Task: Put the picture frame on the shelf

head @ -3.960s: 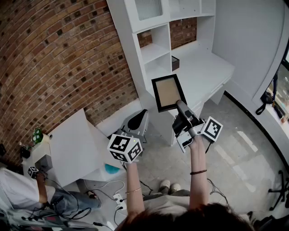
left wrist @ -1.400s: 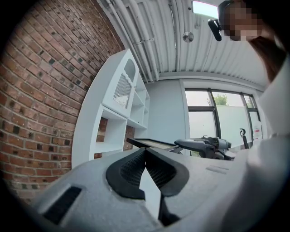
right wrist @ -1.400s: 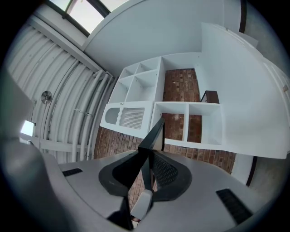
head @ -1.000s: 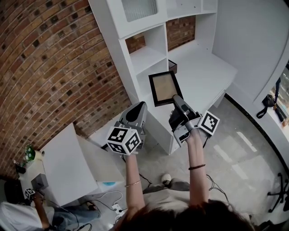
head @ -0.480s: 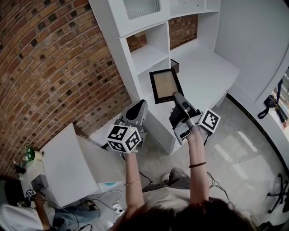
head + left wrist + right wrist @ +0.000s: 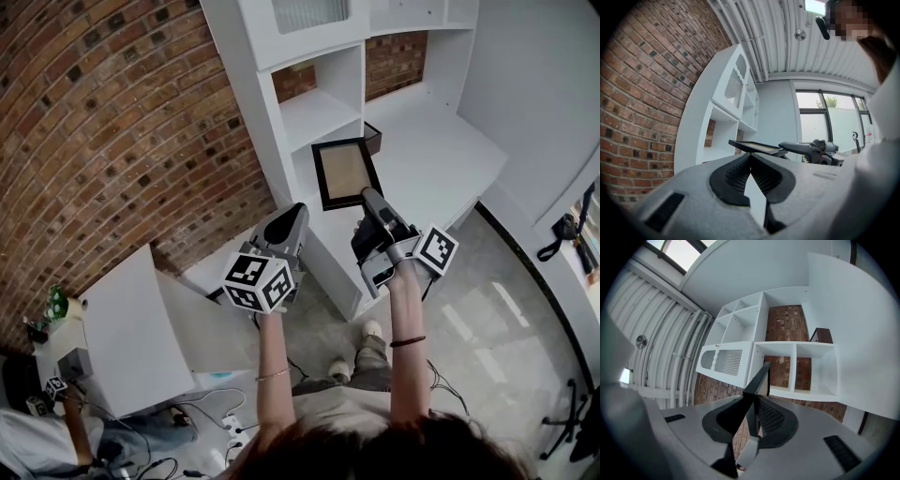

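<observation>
A black picture frame [image 6: 344, 172] with a tan inside is held out in front of the white shelf unit [image 6: 314, 56], level with its open cubbies. My right gripper [image 6: 367, 199] is shut on the frame's near edge; in the right gripper view the frame [image 6: 756, 383] shows edge-on between the jaws. The left gripper [image 6: 289, 223] hangs lower left of the frame, jaws closed together, holding nothing. From the left gripper view the frame [image 6: 757, 147] appears flat, with the right gripper [image 6: 813, 151] behind it.
A brick wall [image 6: 103, 131] runs along the left. A white desk top [image 6: 441, 155] joins the shelf unit, with a small dark box [image 6: 373, 138] on it. A white cabinet [image 6: 131, 328] stands lower left, a seated person [image 6: 37, 441] beside it.
The frame and right gripper have drifted slightly up and toward the shelf unit. The left gripper stays beside it. The person has stepped closer to the shelves.
</observation>
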A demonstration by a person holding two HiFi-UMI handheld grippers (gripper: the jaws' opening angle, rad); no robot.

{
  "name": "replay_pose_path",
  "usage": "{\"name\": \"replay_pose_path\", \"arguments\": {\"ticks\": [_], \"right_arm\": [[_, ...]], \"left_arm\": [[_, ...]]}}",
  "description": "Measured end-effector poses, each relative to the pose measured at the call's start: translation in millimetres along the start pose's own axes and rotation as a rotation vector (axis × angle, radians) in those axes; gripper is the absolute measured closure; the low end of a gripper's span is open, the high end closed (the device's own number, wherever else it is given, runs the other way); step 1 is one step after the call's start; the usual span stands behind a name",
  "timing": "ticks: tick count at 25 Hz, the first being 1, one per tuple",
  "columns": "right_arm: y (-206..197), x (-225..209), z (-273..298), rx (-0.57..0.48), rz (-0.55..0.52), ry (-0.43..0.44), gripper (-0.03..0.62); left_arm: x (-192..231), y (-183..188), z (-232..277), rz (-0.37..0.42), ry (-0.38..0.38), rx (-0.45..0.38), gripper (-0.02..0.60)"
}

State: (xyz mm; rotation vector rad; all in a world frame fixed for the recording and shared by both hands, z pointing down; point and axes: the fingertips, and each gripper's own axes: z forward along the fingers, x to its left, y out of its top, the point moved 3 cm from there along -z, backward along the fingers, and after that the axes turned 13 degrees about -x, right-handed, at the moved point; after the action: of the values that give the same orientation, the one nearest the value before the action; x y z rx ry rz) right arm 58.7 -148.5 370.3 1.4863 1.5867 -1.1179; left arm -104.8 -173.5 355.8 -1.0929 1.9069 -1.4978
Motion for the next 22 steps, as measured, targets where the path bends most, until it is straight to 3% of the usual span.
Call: {"name": "replay_pose_path", "arguments": {"ticks": [22], "right_arm": [[45, -43, 67, 0.091, 0.067, -0.002, 0.52]], "left_arm": [[25, -25, 67, 0.019, 0.107, 0.009, 0.571]]}}
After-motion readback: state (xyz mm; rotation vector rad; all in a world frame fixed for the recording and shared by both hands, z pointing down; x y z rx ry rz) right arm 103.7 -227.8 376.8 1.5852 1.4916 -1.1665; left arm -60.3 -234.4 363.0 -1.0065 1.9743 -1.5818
